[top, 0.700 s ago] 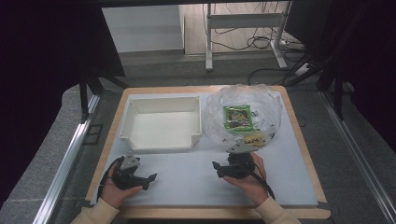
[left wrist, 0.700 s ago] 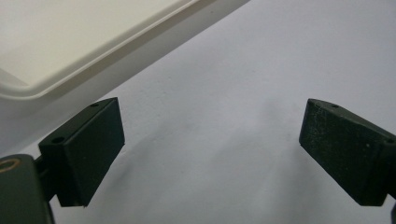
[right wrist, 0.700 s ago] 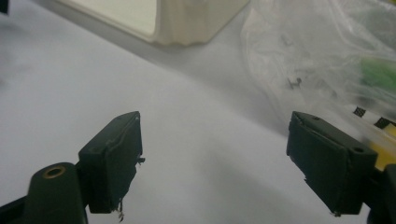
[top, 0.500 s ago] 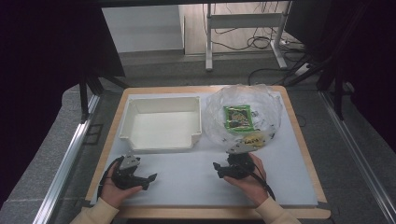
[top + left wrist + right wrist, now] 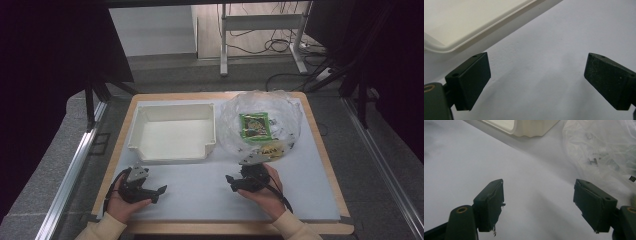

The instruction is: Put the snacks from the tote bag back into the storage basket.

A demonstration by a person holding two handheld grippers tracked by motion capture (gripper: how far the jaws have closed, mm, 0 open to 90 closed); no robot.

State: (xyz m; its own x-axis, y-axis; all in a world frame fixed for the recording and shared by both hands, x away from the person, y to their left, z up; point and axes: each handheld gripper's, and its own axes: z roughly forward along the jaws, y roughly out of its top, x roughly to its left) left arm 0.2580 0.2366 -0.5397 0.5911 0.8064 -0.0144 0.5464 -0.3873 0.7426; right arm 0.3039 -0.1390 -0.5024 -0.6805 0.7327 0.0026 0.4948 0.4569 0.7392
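A white rectangular tray [image 5: 136, 134] stands at the back left of the pale mat, and its rim [image 5: 456, 41] crosses the top left of the left gripper view. To its right lies a clear plastic bag [image 5: 280, 112] with a green snack packet [image 5: 255, 127] inside; the bag's crinkled film [image 5: 599, 147] fills the upper right of the right gripper view. My left gripper [image 5: 159, 190] rests low on the mat in front of the tray, jaws wide apart with nothing between them. My right gripper [image 5: 231, 181] sits just in front of the bag, also open and holding nothing.
The mat [image 5: 200, 195] lies on a wooden board [image 5: 345, 200] with a raised edge. A metal rail [image 5: 70, 170] runs along the left side. Behind the table are a stand's legs [image 5: 260, 30] and cables [image 5: 280, 47] on the floor.
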